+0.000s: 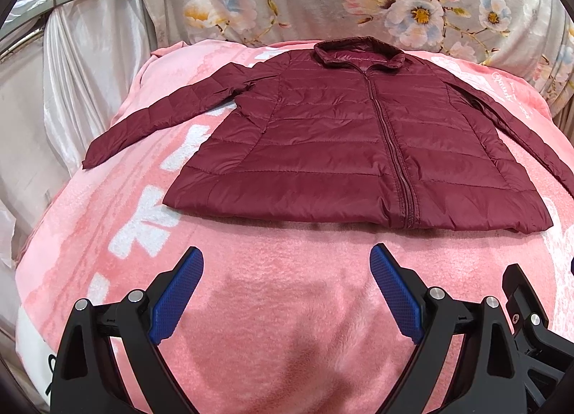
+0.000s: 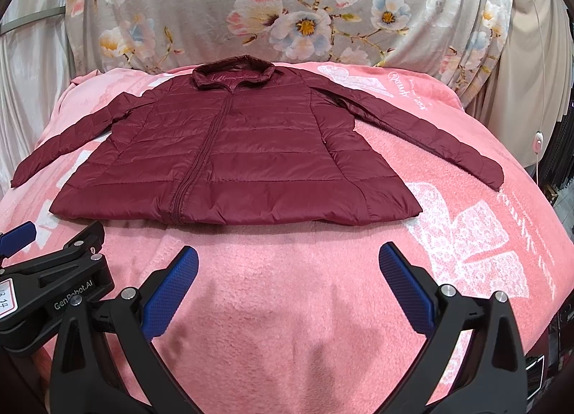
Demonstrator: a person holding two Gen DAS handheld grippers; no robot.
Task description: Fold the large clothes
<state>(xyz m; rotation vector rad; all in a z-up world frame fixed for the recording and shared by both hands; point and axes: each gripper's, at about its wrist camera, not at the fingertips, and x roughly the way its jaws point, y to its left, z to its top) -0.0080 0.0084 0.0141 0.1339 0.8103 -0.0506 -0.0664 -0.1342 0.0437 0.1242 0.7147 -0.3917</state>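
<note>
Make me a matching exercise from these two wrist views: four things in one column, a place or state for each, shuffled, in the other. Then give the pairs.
Things
1. maroon quilted puffer jacket
2. pink fleece blanket
3. grey floral cloth
4. left gripper

Places or states
A. draped upright behind the bed
B. zipped, lying flat, sleeves spread out
C. open, holding nothing
D. spread under the garment

Pairs: 1-B, 2-D, 3-A, 4-C
</note>
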